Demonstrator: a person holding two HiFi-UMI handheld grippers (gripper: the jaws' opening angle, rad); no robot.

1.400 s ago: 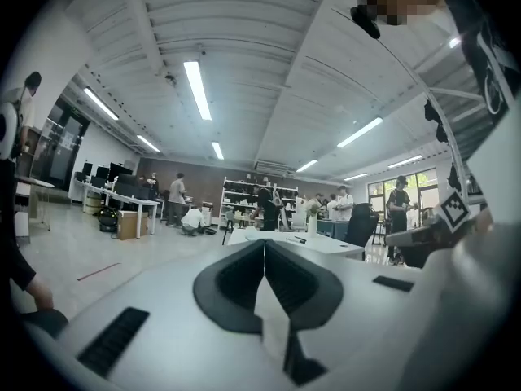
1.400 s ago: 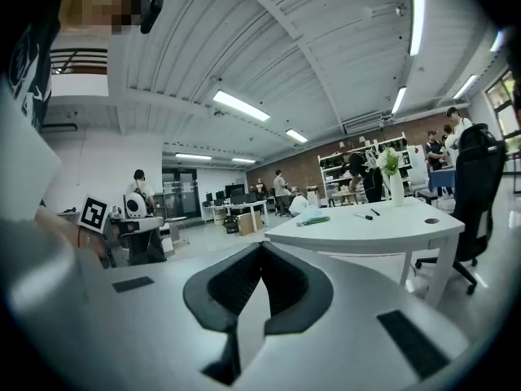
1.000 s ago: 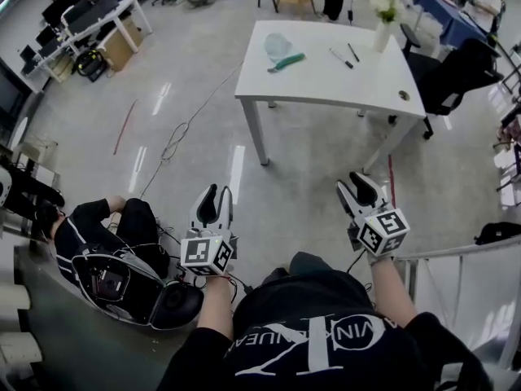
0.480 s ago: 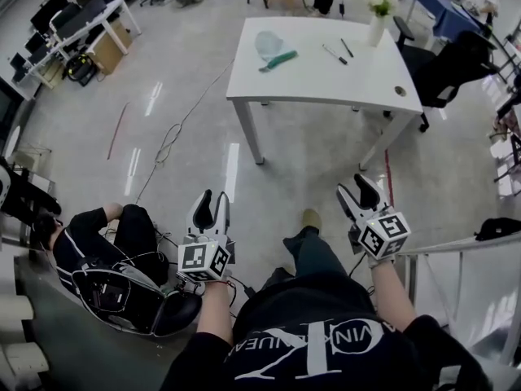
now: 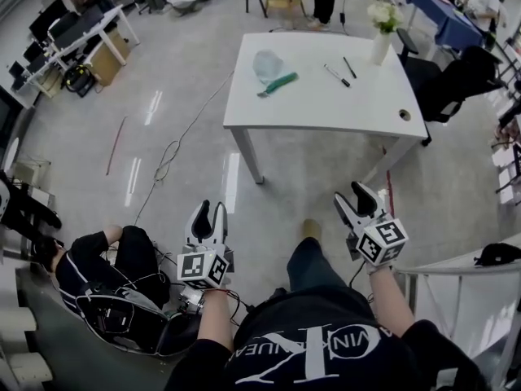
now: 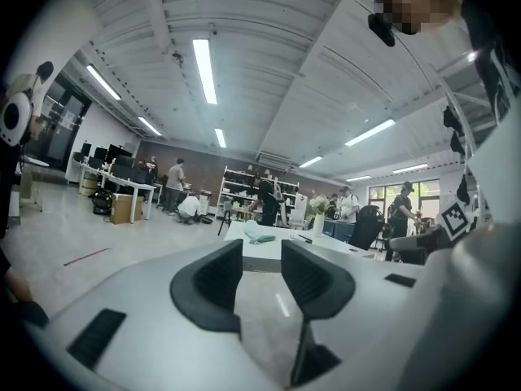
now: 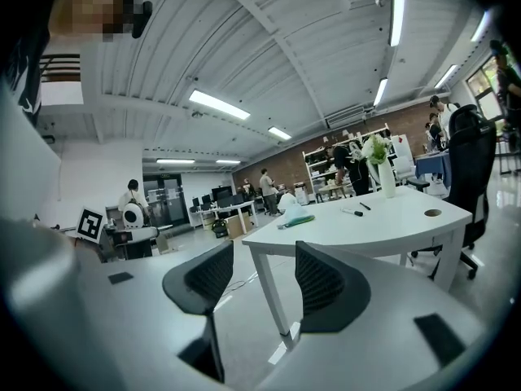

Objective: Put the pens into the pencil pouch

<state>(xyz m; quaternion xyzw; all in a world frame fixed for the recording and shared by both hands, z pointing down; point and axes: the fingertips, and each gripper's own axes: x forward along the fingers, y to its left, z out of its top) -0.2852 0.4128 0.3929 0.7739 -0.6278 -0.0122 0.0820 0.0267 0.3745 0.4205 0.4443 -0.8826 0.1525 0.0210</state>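
Note:
Ahead of me stands a white table (image 5: 326,96). On it lies a translucent pencil pouch (image 5: 273,65) with a green edge, and to its right two dark pens (image 5: 336,75) (image 5: 350,67). My left gripper (image 5: 208,216) and right gripper (image 5: 358,198) hang over the floor, well short of the table, both open with nothing between their fingers. The left gripper view has the table (image 6: 269,249) and pouch (image 6: 259,236) far off beyond the left gripper (image 6: 262,271). The right gripper view shows the pouch (image 7: 295,217) and a pen (image 7: 352,213) past the right gripper (image 7: 264,279).
A vase of flowers (image 5: 381,43) stands at the table's far right corner, with a black office chair (image 5: 460,76) beside it. A person crouches with gear (image 5: 106,259) at my left. Cables (image 5: 175,149) trail across the floor. A white railing (image 5: 456,279) runs at my right.
The table has come closer as I step forward, one leg now showing ahead. Both grippers have moved towards it, and their jaws stand wider than before.

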